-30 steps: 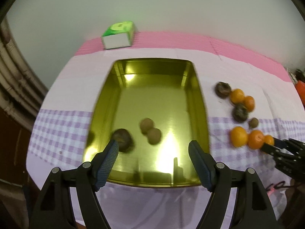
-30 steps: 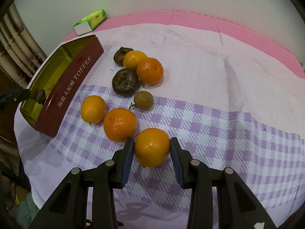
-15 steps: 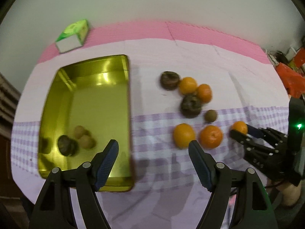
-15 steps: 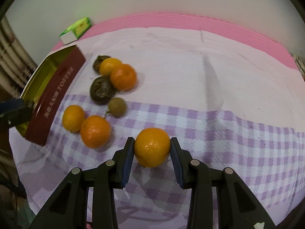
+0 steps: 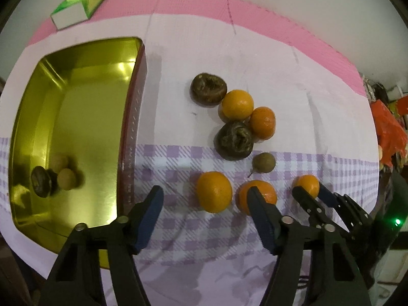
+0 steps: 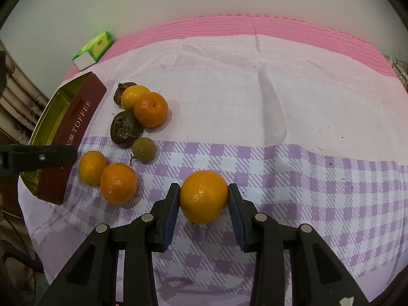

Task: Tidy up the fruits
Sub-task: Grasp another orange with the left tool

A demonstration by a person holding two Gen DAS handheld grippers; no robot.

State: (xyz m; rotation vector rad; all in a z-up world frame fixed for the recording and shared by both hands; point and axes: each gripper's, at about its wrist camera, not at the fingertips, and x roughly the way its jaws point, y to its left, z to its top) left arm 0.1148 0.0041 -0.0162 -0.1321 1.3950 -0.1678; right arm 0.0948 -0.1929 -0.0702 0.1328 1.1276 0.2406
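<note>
My left gripper [image 5: 205, 196] hangs over the checked cloth just right of the gold tin [image 5: 89, 117], and its jaws are closing. An orange [image 5: 214, 191] lies between its fingertips, with neither pad touching it. A second orange [image 5: 267, 191] sits half hidden behind the right finger. My right gripper [image 6: 203, 193] is shut on a third orange [image 6: 204, 201], apart from the cluster. Further back lie two dark wrinkled fruits [image 5: 234, 140], two more oranges [image 5: 237, 104] and a small brown fruit [image 5: 264, 162]. Inside the tin are one dark fruit [image 5: 40, 185] and two small brown fruits [image 5: 66, 178].
A green and white box [image 5: 79, 5] stands at the far left on the pink mat. The tin's red side wall [image 6: 76, 117] reads TOFFEE. Orange plastic bags [image 5: 390, 130] lie beyond the table's right edge. Bare cloth [image 6: 293, 114] stretches right of the fruit.
My left gripper has swung right, from over the tin to the loose oranges, and its jaws have narrowed. My right gripper has carried its orange a little right, away from the cluster.
</note>
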